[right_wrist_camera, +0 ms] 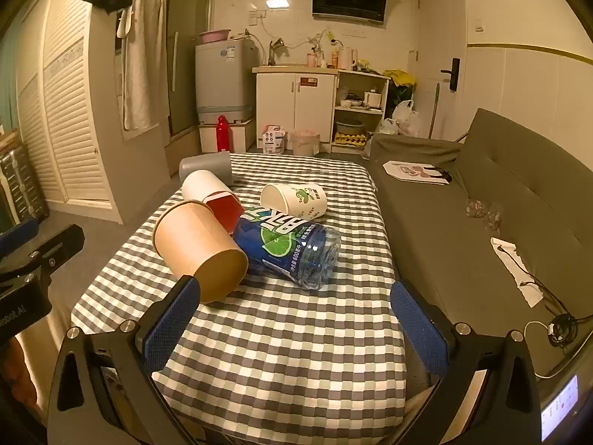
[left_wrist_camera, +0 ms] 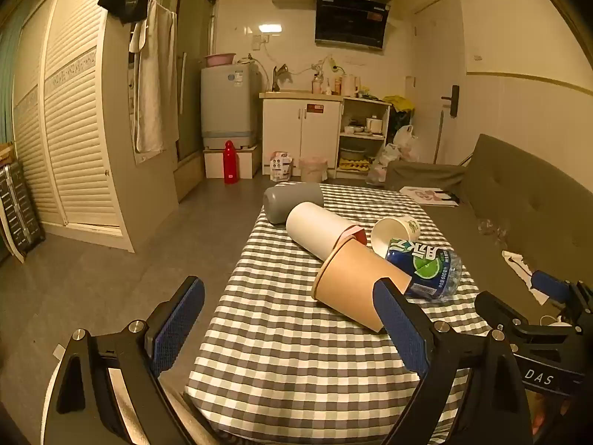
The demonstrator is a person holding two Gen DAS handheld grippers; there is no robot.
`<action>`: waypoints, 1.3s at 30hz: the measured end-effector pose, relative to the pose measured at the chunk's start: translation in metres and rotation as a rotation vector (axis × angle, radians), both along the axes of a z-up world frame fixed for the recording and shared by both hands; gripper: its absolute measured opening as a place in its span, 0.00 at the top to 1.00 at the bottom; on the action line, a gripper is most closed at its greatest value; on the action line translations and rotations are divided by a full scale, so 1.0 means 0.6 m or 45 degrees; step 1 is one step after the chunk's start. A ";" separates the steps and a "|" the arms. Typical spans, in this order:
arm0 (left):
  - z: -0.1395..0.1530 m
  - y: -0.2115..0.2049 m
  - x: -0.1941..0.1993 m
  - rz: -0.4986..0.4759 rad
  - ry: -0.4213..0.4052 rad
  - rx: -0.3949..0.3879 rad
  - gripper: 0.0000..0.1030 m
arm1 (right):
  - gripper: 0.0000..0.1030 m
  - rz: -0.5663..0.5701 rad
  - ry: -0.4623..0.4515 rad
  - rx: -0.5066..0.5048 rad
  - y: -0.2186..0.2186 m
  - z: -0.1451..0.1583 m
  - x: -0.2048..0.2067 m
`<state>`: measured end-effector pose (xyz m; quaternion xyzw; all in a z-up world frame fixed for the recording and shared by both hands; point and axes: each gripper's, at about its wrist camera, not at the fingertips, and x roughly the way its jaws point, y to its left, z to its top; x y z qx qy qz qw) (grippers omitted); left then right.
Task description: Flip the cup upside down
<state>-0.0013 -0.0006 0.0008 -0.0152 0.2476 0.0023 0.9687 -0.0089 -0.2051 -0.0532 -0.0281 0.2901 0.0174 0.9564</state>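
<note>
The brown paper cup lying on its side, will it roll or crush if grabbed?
The brown paper cup probably rolls in a curve, being tapered. It looks thin and empty, so likely light and easily crushed. The bottle beside it may block rolling.

My left gripper (left_wrist_camera: 291,319) is held level and forward, jaws spread wide, blue ribbed pads (left_wrist_camera: 402,328) facing each other with nothing between them. My right gripper (right_wrist_camera: 296,319) sits beside it in the same pose, jaws wide apart and holding nothing. Part of each gripper's black frame shows at the edge of the other's view.
</note>
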 end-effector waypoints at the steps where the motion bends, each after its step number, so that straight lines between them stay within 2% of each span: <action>1: 0.000 -0.002 -0.001 0.000 -0.003 0.009 0.08 | 0.00 -0.001 0.003 -0.007 0.000 0.000 0.000; 5: -0.003 0.007 -0.001 0.002 0.019 -0.012 0.08 | 0.00 0.003 0.001 -0.002 0.001 0.002 -0.001; 6: -0.006 0.003 0.007 0.006 0.037 0.014 0.08 | 0.00 0.003 0.002 -0.002 0.000 0.003 0.000; 11: -0.008 0.007 0.009 0.018 0.031 0.001 0.08 | 0.00 0.002 0.004 -0.001 -0.001 -0.011 0.001; 39: -0.006 0.004 0.002 0.017 0.030 0.010 0.08 | 0.00 0.000 0.014 -0.003 -0.001 -0.007 0.001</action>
